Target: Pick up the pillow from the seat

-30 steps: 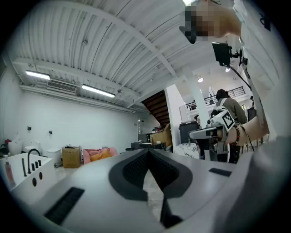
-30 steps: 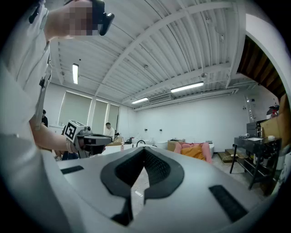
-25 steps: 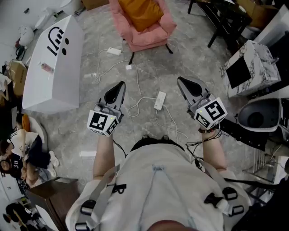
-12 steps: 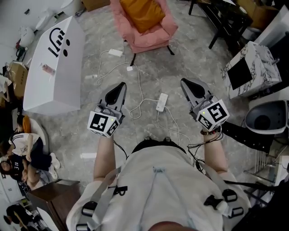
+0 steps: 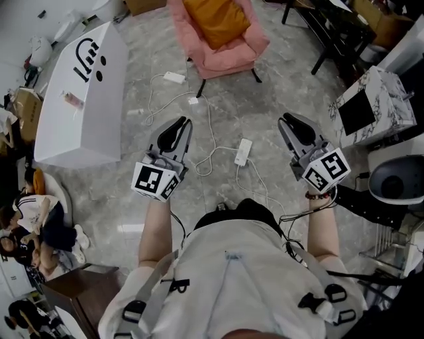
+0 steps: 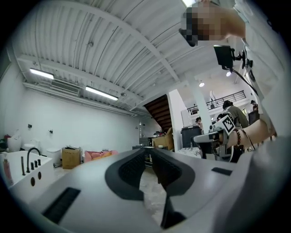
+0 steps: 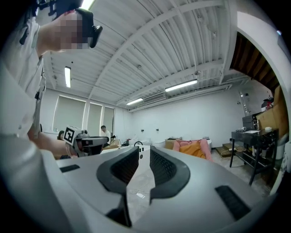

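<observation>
Marble floor [image 5: 265, 99], power strip [image 5: 244, 151] lying on it. Orange pillow [image 5: 215, 20] on pink armchair seat [image 5: 228, 56], 12 o'clock. Left hand-held gripper [image 5: 177, 124] and right hand-held gripper [image 5: 289, 120]: jaws opening, narrow gap, nothing between.

Left gripper [image 5: 177, 124]: level with the right gripper [image 5: 292, 120], well apart from it; the jaws of both are opening, with nothing between them.
Power strip [image 5: 243, 151]: on the floor [image 5: 265, 93], between the two pairs of fingers, nearer the right fingers [image 5: 301, 132].
Cable [image 5: 211, 129]: on the floor, just right of the left fingers [image 5: 169, 136], running on ahead of them.
Adapter [image 5: 174, 77]: on the floor ahead of the left fingers, just left of the chair.
Chair [image 5: 232, 56]: well ahead of both pairs of fingers, between their lines.
Pillow [image 5: 215, 20]: on the chair's seat.
Box [image 5: 79, 99]: left of and ahead of the left fingers.
Cabinet [image 5: 371, 109]: right of the right fingers.
Table [image 5: 331, 33]: ahead and right of the right fingers, right of the chair.
</observation>
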The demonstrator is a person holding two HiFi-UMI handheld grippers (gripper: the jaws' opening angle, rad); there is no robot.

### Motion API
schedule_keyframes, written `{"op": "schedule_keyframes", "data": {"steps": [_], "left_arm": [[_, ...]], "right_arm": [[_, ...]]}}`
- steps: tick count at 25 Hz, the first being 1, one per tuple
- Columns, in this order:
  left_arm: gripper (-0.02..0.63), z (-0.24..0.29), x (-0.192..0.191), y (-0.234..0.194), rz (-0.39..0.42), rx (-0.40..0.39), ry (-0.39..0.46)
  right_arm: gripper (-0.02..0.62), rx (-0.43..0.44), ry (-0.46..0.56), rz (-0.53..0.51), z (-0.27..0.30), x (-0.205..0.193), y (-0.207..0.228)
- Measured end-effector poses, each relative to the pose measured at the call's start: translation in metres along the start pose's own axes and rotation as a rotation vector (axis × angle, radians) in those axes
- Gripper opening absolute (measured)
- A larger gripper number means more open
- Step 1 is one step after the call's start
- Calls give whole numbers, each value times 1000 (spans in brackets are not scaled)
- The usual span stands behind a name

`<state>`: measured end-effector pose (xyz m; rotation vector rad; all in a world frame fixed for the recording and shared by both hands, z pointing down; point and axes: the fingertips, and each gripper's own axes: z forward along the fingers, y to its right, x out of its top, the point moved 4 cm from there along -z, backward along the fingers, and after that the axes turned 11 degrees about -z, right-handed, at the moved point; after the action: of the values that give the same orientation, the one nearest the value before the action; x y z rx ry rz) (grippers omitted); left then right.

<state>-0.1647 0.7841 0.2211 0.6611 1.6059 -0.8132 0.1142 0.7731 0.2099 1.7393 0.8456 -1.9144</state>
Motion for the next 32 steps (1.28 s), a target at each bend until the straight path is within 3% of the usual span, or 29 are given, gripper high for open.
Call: {"op": "schedule_keyframes", "data": {"steps": [10, 19, 24, 32], "left_arm": [[91, 31, -12, -42, -32, -7, -28], [145, 117, -17, -91, -27, 0, -57], [155, 165, -25, -120, -33, 44, -69], [202, 218, -28, -143, -22, 46, -80]], "right_arm": [[128, 10, -49, 3, 45, -15, 24], [161, 23, -50, 15, 105, -28, 107], [166, 49, -35, 32, 137, -39, 158], [181, 45, -15, 32, 168, -47, 223]]}}
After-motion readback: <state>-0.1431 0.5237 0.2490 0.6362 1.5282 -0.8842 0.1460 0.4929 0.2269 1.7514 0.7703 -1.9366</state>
